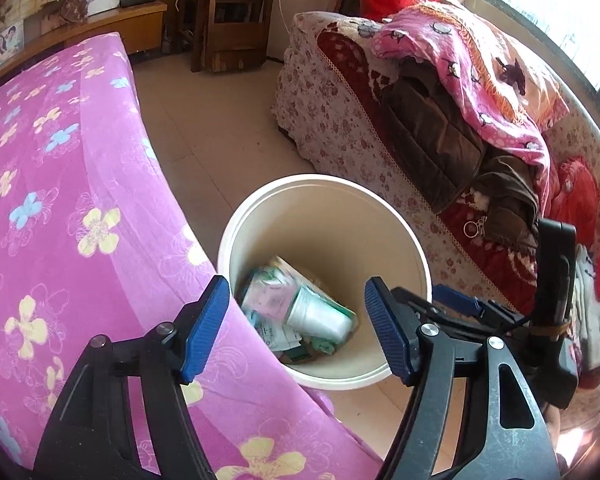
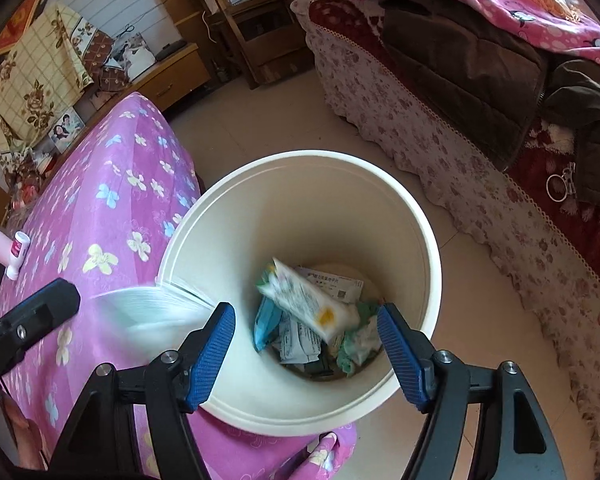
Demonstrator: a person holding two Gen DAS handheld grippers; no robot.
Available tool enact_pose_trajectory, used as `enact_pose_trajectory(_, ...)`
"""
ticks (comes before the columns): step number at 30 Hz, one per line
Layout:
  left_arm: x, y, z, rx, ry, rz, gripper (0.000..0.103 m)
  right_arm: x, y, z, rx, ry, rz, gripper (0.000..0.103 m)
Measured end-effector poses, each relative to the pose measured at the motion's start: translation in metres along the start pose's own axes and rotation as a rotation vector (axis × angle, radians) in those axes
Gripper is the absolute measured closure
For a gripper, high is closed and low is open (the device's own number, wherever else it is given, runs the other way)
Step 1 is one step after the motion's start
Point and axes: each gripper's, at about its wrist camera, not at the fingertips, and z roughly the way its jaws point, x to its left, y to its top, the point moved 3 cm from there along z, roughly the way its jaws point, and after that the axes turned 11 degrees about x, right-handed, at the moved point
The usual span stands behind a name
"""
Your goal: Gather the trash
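Observation:
A cream round trash bin (image 1: 384, 204) stands on the floor next to a table with a pink flowered cloth (image 1: 68, 184). Inside lie wrappers and a clear plastic cup (image 1: 320, 316). My left gripper (image 1: 298, 330) is open and empty above the bin's near rim. In the right wrist view my right gripper (image 2: 306, 354) is open over the bin (image 2: 428, 240); a white tissue pack (image 2: 308, 300), blurred, is in the bin above the other wrappers. A blurred clear cup (image 2: 148, 308) is at the bin's left rim. The other gripper's finger (image 2: 40, 308) shows at left.
A sofa with a floral cover, a pink blanket (image 1: 460, 64) and dark clothes runs along the right. A wooden chair (image 1: 228, 12) and a low cabinet (image 1: 140, 28) stand at the back. A small pink bottle (image 2: 8, 248) lies on the table's far left.

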Motion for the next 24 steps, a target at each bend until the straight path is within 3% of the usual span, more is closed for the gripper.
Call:
enact_pose_trajectory(10, 0.019, -0.017, -0.029, -0.076, 0.078, -0.030, 0.033, 0.024, -0.023, -0.017, -0.039, -0.013, -0.047, 0.032)
enact_pose_trajectory(15, 0.027, -0.030, -0.056, -0.133, 0.173, -0.021, 0.033, 0.046, -0.035, -0.039, -0.104, -0.051, -0.082, 0.032)
enact_pose_trajectory(24, 0.038, -0.062, -0.107, -0.243, 0.226, -0.019, 0.033, 0.087, -0.056, -0.083, -0.224, -0.079, -0.120, 0.031)
